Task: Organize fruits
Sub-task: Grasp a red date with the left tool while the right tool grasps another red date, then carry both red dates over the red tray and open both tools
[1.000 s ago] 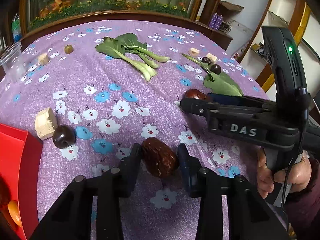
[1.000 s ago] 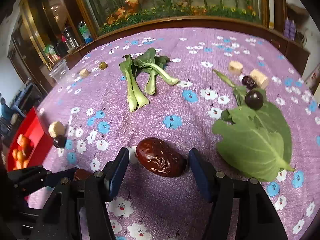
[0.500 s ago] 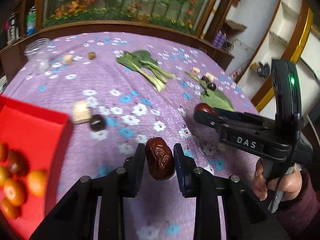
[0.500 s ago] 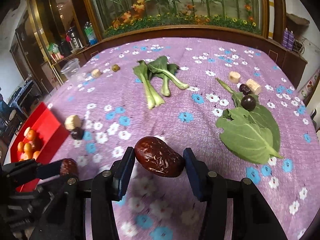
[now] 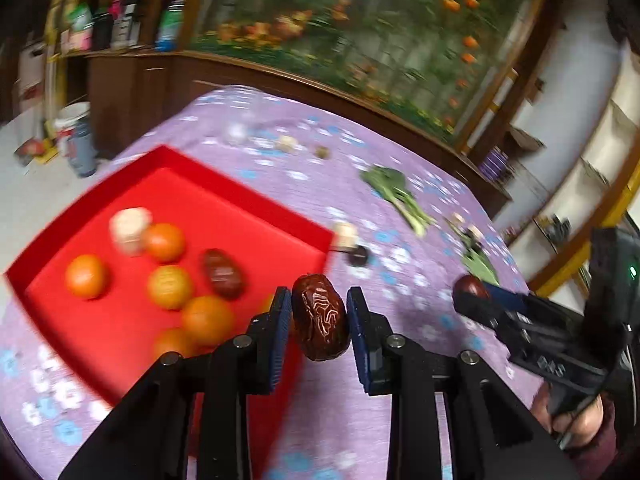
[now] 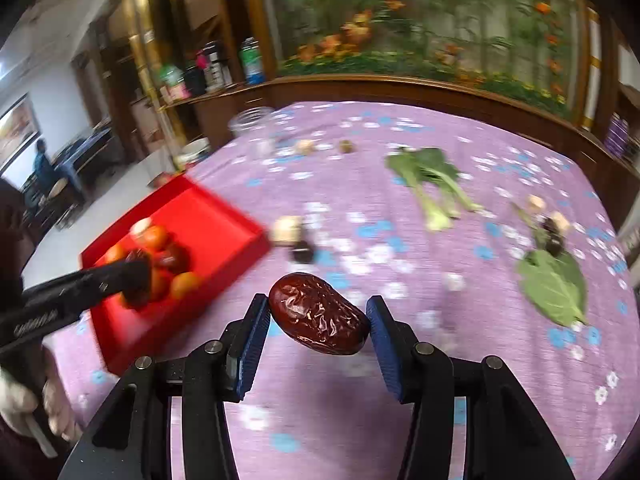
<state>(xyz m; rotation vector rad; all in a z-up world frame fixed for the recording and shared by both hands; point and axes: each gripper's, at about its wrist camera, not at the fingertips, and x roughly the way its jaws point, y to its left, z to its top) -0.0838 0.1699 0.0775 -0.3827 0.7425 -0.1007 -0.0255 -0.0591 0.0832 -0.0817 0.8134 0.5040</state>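
Observation:
My left gripper [image 5: 318, 320] is shut on a wrinkled red date [image 5: 320, 322], held in the air over the right edge of the red tray [image 5: 240, 196]. The tray holds several orange fruits [image 5: 168, 286], another date [image 5: 222, 272] and a pale cube. My right gripper [image 6: 318, 326] is shut on a larger red date [image 6: 318, 324], held above the purple flowered cloth [image 6: 400, 380] to the right of the tray [image 6: 208, 216]. The left gripper [image 6: 138, 270] also shows in the right wrist view, over the tray's fruits.
On the cloth lie bok choy [image 6: 432, 176], a green leaf [image 6: 554, 284], dark round fruits [image 6: 302, 252] and pale cubes [image 6: 286, 230]. A clear cup [image 6: 250, 120] stands at the far edge. Cabinets and a shelf ring the table.
Both grippers have lifted their dates off the cloth and swung left. The left one now hangs over the red tray; the tray has come into full view.

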